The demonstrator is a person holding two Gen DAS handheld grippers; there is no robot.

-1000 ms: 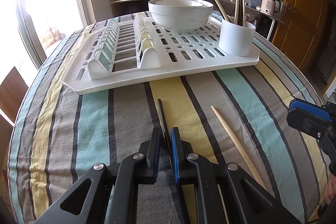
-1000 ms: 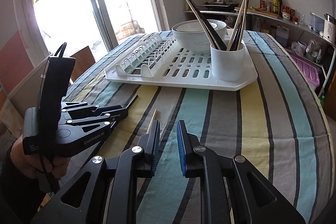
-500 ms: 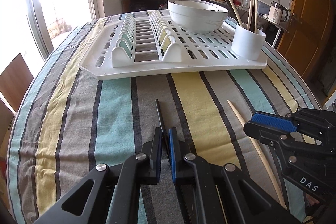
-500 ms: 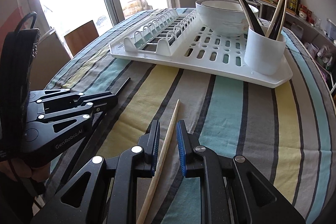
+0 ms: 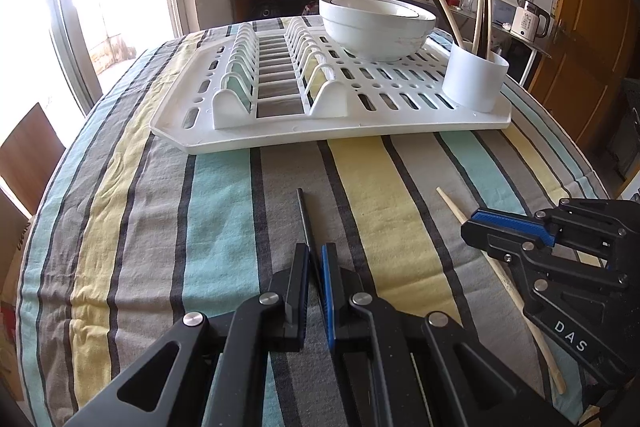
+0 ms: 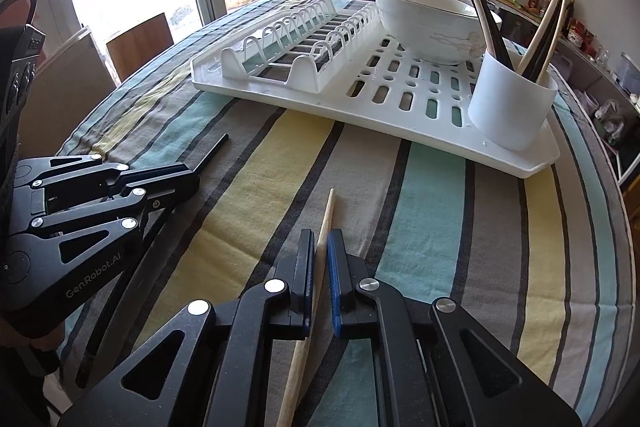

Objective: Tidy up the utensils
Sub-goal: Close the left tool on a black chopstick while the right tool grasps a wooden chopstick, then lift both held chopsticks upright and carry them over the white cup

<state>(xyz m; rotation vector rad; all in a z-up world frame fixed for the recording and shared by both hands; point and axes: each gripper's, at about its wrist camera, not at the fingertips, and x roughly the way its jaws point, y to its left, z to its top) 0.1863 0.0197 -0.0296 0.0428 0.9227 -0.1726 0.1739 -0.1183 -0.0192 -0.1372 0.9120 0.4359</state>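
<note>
A black chopstick point(image 5: 305, 217) lies on the striped tablecloth and runs between the fingers of my left gripper point(image 5: 315, 253), which is shut on it. It also shows in the right wrist view point(image 6: 212, 151). A wooden chopstick point(image 6: 325, 223) lies between the fingers of my right gripper point(image 6: 320, 241), which has closed to touch it. It also shows in the left wrist view point(image 5: 450, 201). A white utensil cup point(image 5: 474, 77) holding several chopsticks stands at the right corner of the white drying rack point(image 5: 280, 135).
Stacked white bowls point(image 5: 376, 25) sit on the rack behind the cup. The rack's plate slots point(image 5: 276, 75) stand at its left half. The table edge curves close on the right point(image 6: 616, 211). A wooden chair point(image 6: 138, 43) stands by the window.
My right gripper has moved forward along the wooden chopstick and narrowed onto it. My left gripper stays shut on the black chopstick and has shifted a little.
</note>
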